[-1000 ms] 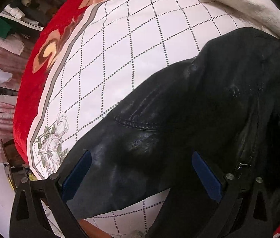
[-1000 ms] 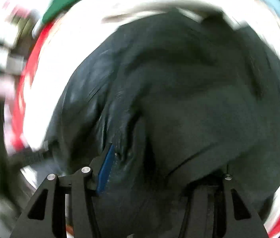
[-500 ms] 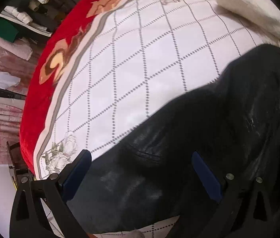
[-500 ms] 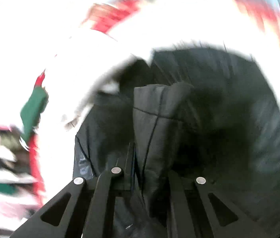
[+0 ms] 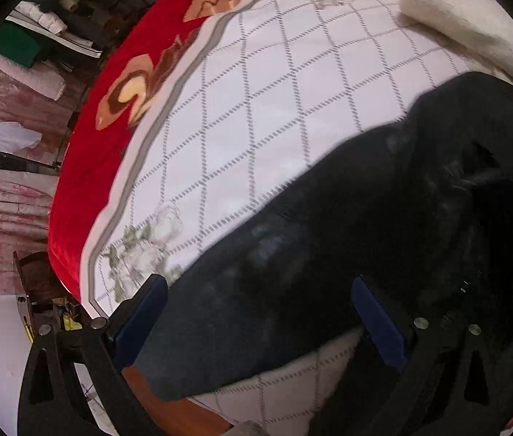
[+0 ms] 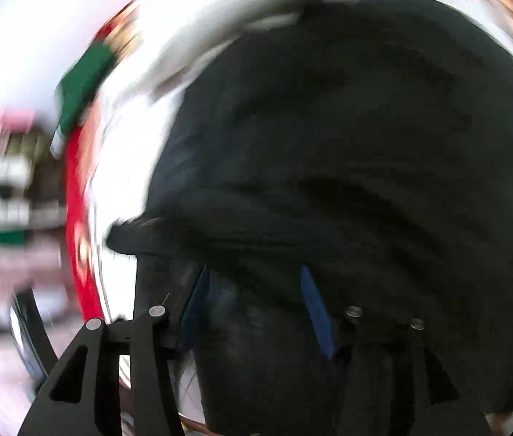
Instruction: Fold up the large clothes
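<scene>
A black leather jacket (image 5: 383, 218) lies on a bed's white quilted spread (image 5: 256, 91), filling the lower right of the left wrist view. My left gripper (image 5: 258, 283) hovers over the jacket's lower edge, wide open, its blue pads (image 5: 140, 312) clear of the leather. In the blurred right wrist view the jacket (image 6: 347, 145) fills most of the picture. My right gripper (image 6: 253, 272) is just above it with its jaws opening. Dark cloth shows between the blue pads (image 6: 316, 305), but they do not press on it.
The spread has a red flowered border (image 5: 85, 181) along the bed's left edge, with floor and piled cloth rolls (image 5: 53, 18) beyond. A white fleecy garment (image 5: 467, 18) lies at the far right of the bed. A wooden bed edge (image 5: 169, 410) shows near my left gripper.
The right gripper was shut on a fold of the jacket half a second ago; its pads now stand apart and its view has swung. The left gripper drifted, and more of the spread shows.
</scene>
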`<act>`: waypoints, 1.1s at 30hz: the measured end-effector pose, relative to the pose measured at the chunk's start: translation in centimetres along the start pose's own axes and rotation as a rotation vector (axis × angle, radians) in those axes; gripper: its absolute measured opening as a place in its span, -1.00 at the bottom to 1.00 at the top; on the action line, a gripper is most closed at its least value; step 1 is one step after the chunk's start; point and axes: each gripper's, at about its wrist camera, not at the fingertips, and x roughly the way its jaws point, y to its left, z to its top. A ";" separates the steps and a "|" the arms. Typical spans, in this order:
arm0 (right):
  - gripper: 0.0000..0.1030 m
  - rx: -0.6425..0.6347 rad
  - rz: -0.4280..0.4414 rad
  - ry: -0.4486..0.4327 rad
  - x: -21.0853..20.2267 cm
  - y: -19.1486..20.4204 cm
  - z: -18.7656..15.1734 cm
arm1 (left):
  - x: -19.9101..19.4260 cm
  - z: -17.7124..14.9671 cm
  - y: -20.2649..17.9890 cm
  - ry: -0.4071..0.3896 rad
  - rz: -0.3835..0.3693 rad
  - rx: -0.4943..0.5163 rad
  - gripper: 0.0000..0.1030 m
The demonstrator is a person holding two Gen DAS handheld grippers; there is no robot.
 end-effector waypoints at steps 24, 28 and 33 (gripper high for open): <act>-0.18 -0.326 -0.052 0.267 3.3 -3.3 3.9 | 0.4 -3.0 -5.6 -0.026 0.209 -0.107 1.00; -0.16 -0.572 -0.229 0.296 8.6 0.4 0.6 | 1.2 -3.3 -4.8 -0.013 0.214 -0.137 1.00; -0.17 -0.564 -0.311 0.126 8.3 2.3 1.4 | 1.8 -3.8 -3.5 -0.003 0.201 -0.176 1.00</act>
